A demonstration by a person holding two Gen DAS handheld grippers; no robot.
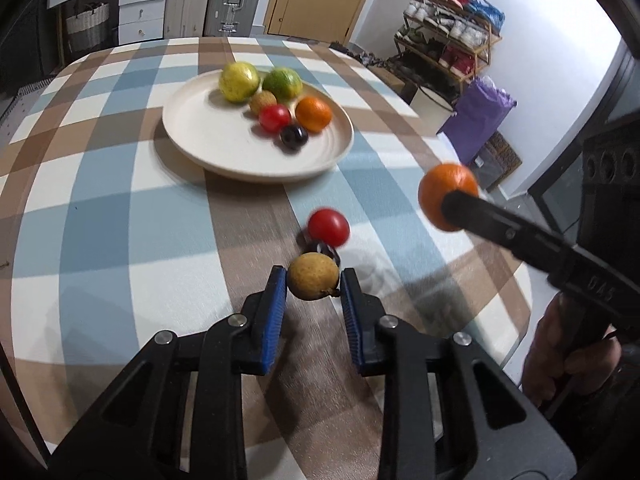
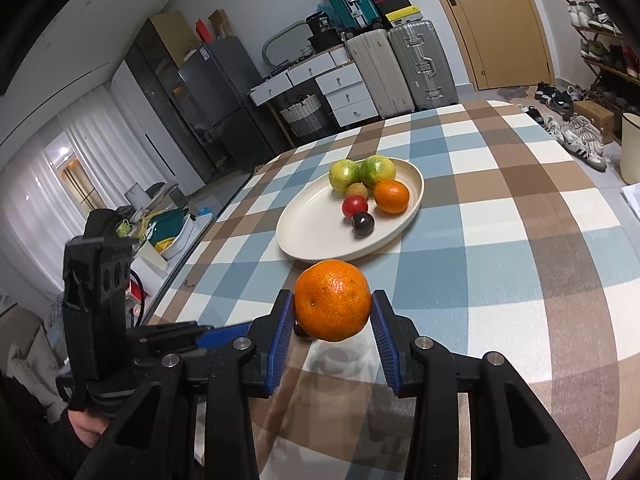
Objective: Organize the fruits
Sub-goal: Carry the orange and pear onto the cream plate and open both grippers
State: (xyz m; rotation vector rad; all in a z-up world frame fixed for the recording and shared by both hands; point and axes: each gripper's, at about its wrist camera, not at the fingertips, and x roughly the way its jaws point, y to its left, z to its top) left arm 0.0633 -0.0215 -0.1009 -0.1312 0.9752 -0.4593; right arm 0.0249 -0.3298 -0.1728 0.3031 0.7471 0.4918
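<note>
A small yellow-brown fruit (image 1: 313,276) sits clamped between the blue fingers (image 1: 276,304) of the left gripper (image 1: 313,286), held above the checked surface (image 1: 120,208). Just beyond it on the cloth lie a red tomato (image 1: 329,227) and, half hidden behind the held fruit, a small dark fruit (image 1: 322,249) touching the tomato. An orange (image 2: 333,300) is clamped between the fingers (image 2: 280,332) of the right gripper (image 2: 333,320), also lifted off the surface; in the left view it hangs to the right of the tomato, well apart from it. A person's hand (image 1: 560,360) grips the right handle, where the raised digits "045" can be read.

Farther back stands a cream plate (image 2: 312,236) carrying two green-yellow citrus fruits (image 2: 344,175), a second orange (image 2: 391,197), a small brown fruit (image 2: 355,190), a red tomato and a dark plum (image 2: 363,224). Nothing lies between the held fruits and the plate. Beyond the surface are suitcases (image 2: 420,64), white drawers (image 2: 344,92), a shoe rack (image 1: 448,36) and a wooden door (image 2: 504,20).
</note>
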